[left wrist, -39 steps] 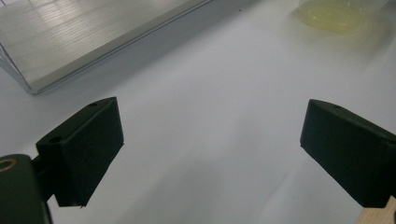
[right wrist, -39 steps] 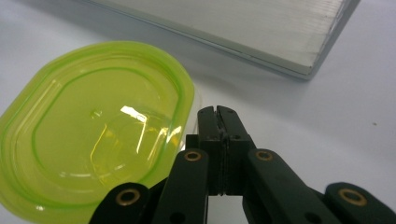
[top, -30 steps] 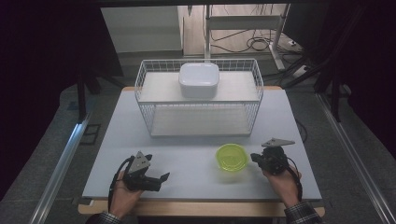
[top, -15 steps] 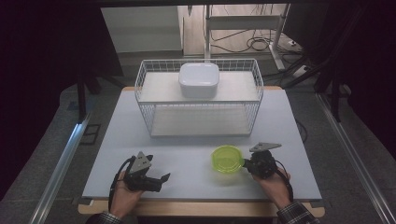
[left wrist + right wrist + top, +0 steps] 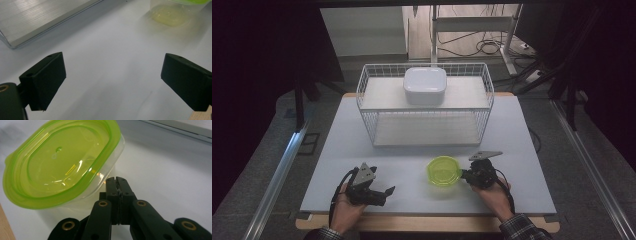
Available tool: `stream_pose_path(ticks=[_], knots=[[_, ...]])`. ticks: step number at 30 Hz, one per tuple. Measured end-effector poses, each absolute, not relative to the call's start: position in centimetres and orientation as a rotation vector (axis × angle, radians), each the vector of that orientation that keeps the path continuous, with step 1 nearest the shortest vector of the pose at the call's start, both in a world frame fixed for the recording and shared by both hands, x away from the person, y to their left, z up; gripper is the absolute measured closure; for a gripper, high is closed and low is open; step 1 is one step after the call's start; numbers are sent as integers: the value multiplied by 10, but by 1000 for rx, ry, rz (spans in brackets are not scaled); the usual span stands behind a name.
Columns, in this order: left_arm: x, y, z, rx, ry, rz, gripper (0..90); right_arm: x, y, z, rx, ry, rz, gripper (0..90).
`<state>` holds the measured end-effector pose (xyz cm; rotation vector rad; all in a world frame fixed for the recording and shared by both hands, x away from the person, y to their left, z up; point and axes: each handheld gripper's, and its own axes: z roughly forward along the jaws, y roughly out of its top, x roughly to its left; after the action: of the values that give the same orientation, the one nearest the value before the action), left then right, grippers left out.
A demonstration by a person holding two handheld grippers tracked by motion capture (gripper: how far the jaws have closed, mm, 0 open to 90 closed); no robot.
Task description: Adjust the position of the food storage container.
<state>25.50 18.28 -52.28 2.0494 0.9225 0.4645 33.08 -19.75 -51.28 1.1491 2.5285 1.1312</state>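
In the high view, the green-lidded container [image 5: 443, 171] sat on the white table [image 5: 532, 150], in front of the wire basket [image 5: 426, 106], with bare tabletop all around it. The right gripper [image 5: 463, 174] met its right side; the left gripper [image 5: 384, 194] lay well left.

The left gripper view showed jaws spread wide over bare surface, container [image 5: 175, 12] beyond.

The right gripper view showed jaws [image 5: 116, 185] pressed together, empty, tips against the container [image 5: 62, 162] wall under the lid rim.
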Motion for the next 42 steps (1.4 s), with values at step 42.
stream_pose_path(ticks=[42], knots=[[254, 182, -523, 2060, 919, 449, 50, 352, -151, -516, 1043, 2546, 1163, 816]])
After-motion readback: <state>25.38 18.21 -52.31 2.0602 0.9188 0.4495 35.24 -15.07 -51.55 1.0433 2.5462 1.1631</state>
